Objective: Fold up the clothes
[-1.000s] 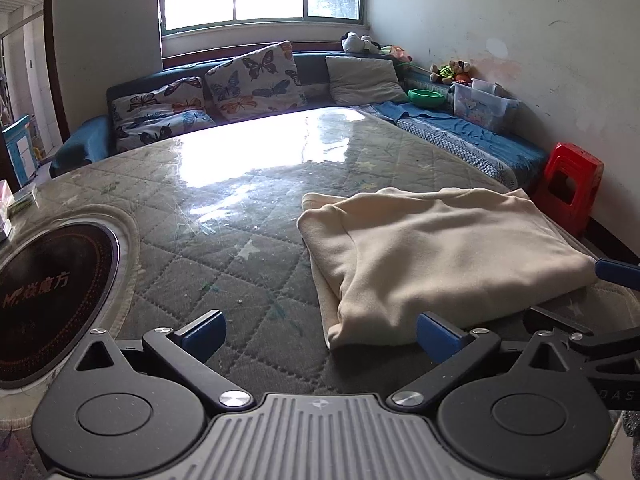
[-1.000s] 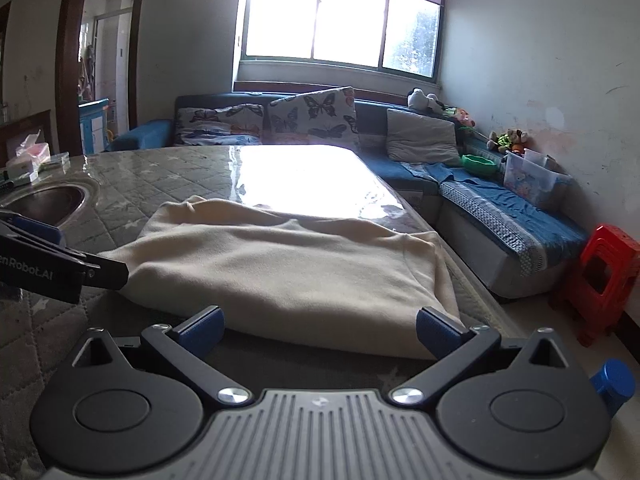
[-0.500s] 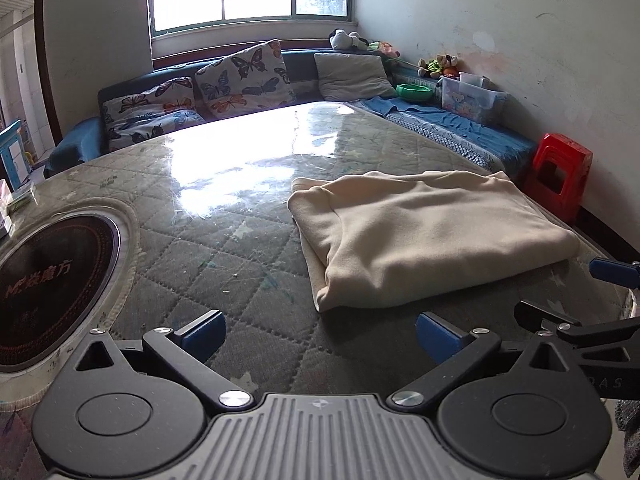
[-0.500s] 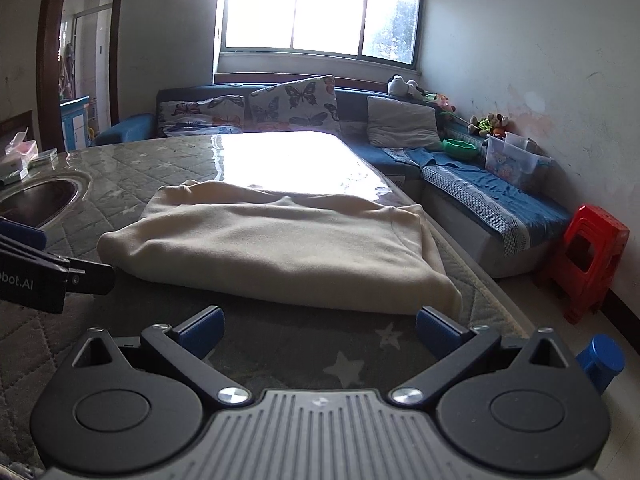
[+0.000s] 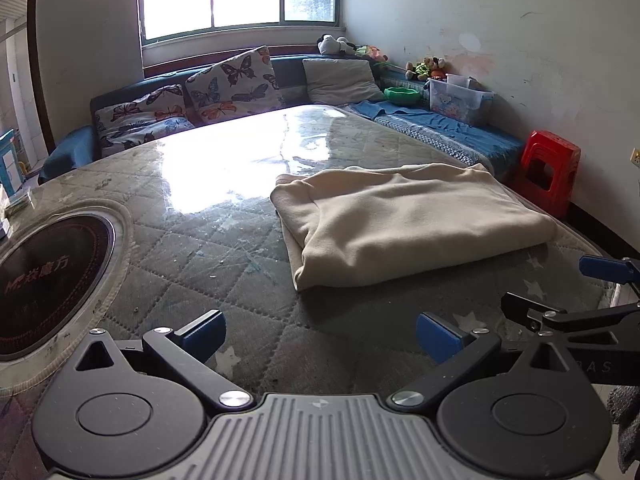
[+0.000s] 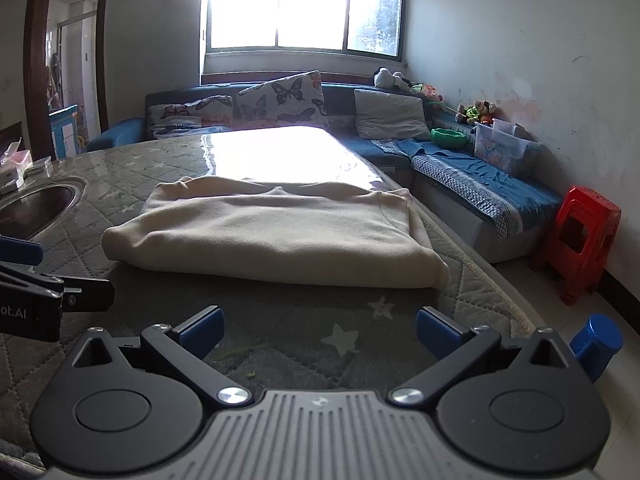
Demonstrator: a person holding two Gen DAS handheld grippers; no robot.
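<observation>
A cream garment (image 5: 408, 216) lies folded in a thick rectangle on the quilted grey table (image 5: 224, 280); it also shows in the right wrist view (image 6: 276, 232). My left gripper (image 5: 320, 334) is open and empty, held back from the garment's near left corner. My right gripper (image 6: 320, 328) is open and empty, held back from the garment's near long edge. The right gripper shows at the right edge of the left wrist view (image 5: 600, 292), and the left gripper at the left edge of the right wrist view (image 6: 36, 280).
A round dark cooktop (image 5: 44, 280) is set into the table at the left. A blue corner sofa (image 6: 480, 184) with butterfly cushions (image 6: 280, 98) runs behind and to the right. A red plastic stool (image 6: 580, 240) stands on the floor at the right. The table's edge (image 6: 500, 280) is near the garment's right end.
Both grippers have pulled back from the folded garment, which now looks farther away in both views. The garment has stayed in place. Both grippers stayed open.
</observation>
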